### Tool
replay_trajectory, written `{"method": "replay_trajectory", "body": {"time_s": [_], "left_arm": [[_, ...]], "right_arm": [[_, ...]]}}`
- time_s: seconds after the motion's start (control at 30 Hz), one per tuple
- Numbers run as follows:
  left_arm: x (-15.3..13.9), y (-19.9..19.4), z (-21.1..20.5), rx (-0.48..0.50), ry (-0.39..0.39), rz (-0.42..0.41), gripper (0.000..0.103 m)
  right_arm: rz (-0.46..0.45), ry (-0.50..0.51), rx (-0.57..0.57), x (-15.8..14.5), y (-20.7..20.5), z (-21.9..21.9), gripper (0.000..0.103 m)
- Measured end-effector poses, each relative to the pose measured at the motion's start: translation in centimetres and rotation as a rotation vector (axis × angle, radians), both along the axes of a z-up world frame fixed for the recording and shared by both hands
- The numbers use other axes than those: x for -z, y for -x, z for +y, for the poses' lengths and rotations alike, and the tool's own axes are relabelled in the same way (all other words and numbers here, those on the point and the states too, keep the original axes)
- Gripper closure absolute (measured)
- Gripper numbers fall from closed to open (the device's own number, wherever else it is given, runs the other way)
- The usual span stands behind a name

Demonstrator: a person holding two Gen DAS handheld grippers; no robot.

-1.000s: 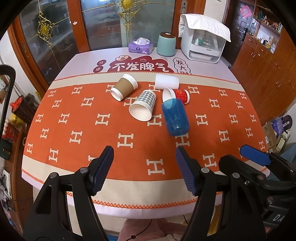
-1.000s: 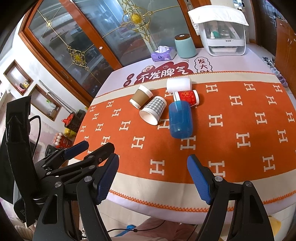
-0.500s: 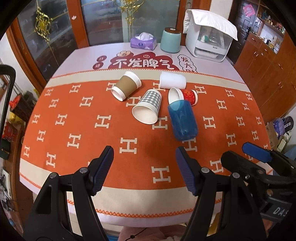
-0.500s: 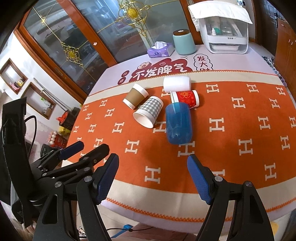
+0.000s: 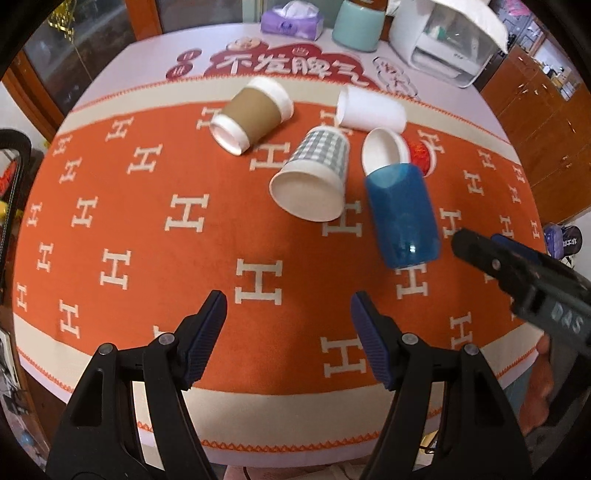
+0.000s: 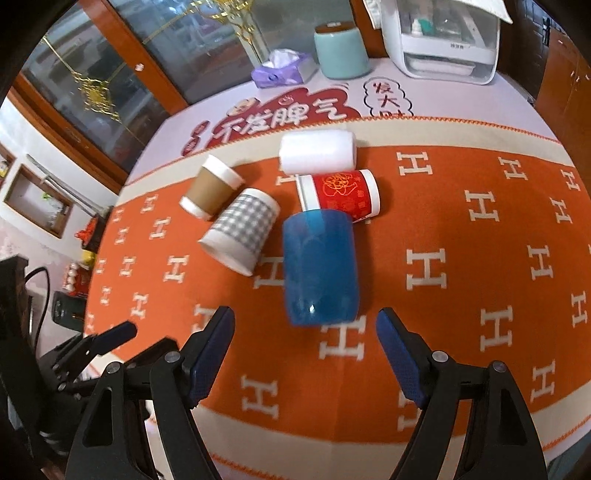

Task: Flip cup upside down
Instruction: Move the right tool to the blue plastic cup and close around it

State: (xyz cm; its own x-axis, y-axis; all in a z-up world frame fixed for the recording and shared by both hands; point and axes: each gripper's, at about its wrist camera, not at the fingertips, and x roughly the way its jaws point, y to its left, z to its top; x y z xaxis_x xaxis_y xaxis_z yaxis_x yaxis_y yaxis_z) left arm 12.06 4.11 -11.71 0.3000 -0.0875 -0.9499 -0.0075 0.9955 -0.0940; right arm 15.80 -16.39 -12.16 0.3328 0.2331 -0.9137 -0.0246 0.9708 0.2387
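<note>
Several cups lie on their sides on the orange cloth: a blue translucent cup [image 5: 402,214] [image 6: 319,266], a grey checked paper cup [image 5: 314,173] [image 6: 242,229], a brown sleeved cup [image 5: 251,114] [image 6: 210,190], a white cup [image 5: 369,109] [image 6: 317,153] and a red cup [image 5: 395,151] [image 6: 341,194]. My left gripper [image 5: 288,325] is open and empty, short of the checked cup. My right gripper [image 6: 306,343] is open and empty, just short of the blue cup; it also shows at the right of the left wrist view [image 5: 524,273].
At the back of the table [image 5: 110,373] stand a purple tissue box [image 5: 291,20], a teal canister [image 6: 341,50] and a white appliance [image 6: 443,40]. Glass doors are behind and wooden cabinets to the right [image 5: 546,129].
Both grippers have moved forward over the table toward the cups, which look larger and nearer. The right gripper has closed in on the blue cup. The cups have not moved.
</note>
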Motion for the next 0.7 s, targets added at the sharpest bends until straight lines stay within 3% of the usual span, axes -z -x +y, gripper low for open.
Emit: {"method": "replay_trajectory", "body": {"time_s": [0.37, 0.6, 0.7], "left_arm": [[4.1, -3.2, 2.3, -0.029, 0.002, 0.073, 0.036], [5.6, -4.9, 3.3, -0.052, 0.013, 0.099, 0.036], [6.0, -5.2, 3.4, -0.051, 0.009, 0.104, 0.036]], "right_arm": [[0.104, 0.047, -0.003, 7.6, -6.3, 0.9, 0.023], [0.156, 0.029, -0.026, 10.5, -8.2, 1.7, 0.023], [0.168, 0.012, -0.051, 11.3, -8.6, 2.4, 0.034]]}}
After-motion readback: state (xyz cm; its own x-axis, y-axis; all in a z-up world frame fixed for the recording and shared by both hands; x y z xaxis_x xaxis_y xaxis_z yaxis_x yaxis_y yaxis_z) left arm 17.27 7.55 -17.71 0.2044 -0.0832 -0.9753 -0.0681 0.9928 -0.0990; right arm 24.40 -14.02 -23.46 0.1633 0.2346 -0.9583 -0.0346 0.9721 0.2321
